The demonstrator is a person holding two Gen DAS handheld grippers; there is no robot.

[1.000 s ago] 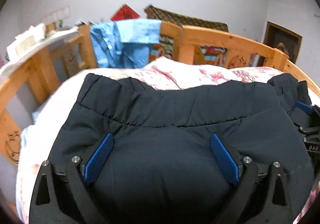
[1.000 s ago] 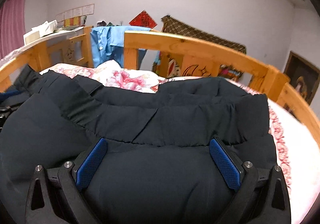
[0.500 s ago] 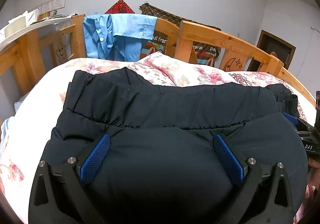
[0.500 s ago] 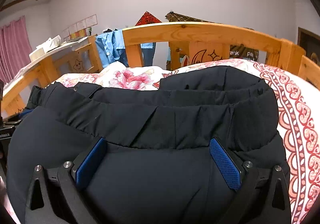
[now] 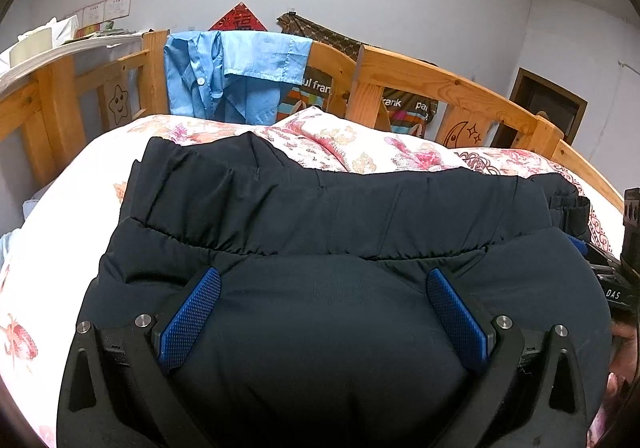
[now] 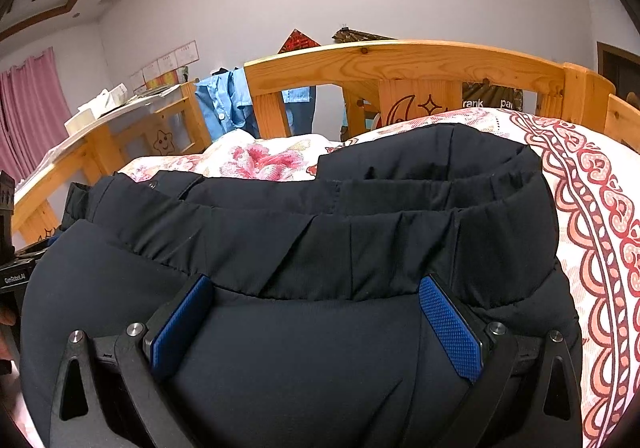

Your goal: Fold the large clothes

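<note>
Dark navy cloth fills the low half of both views: this is the puffy jacket [image 5: 320, 216], lying on the flowered bedsheet [image 5: 360, 152] inside the wooden bed rail [image 5: 440, 80]. In your left view its stitched hem band runs from 9 o'clock to 3 o'clock across the middle.

Your left gripper [image 5: 324, 312] has its blue pads spread wide, and the cloth bulges up between them. It looks like nothing is pinched, but the pad tips are sunk in the fabric, so you cannot be sure. Your right gripper [image 6: 316, 320] looks the same: pads wide apart, with the jacket swelling between them.

This jacket looks soft and squashy, like a pillow. It is probably light but bulky, and the smooth shell may slide out of a weak pinch. The puffy part will likely spring back when you press it.

Take hold at the thinner hem band at 12 o'clock from each gripper, near the two corners. A flat seam should give you a firmer pinch than the fat filling.

A blue shirt [image 5: 232, 76] hangs on the rail at 11 o'clock, well apart.
</note>
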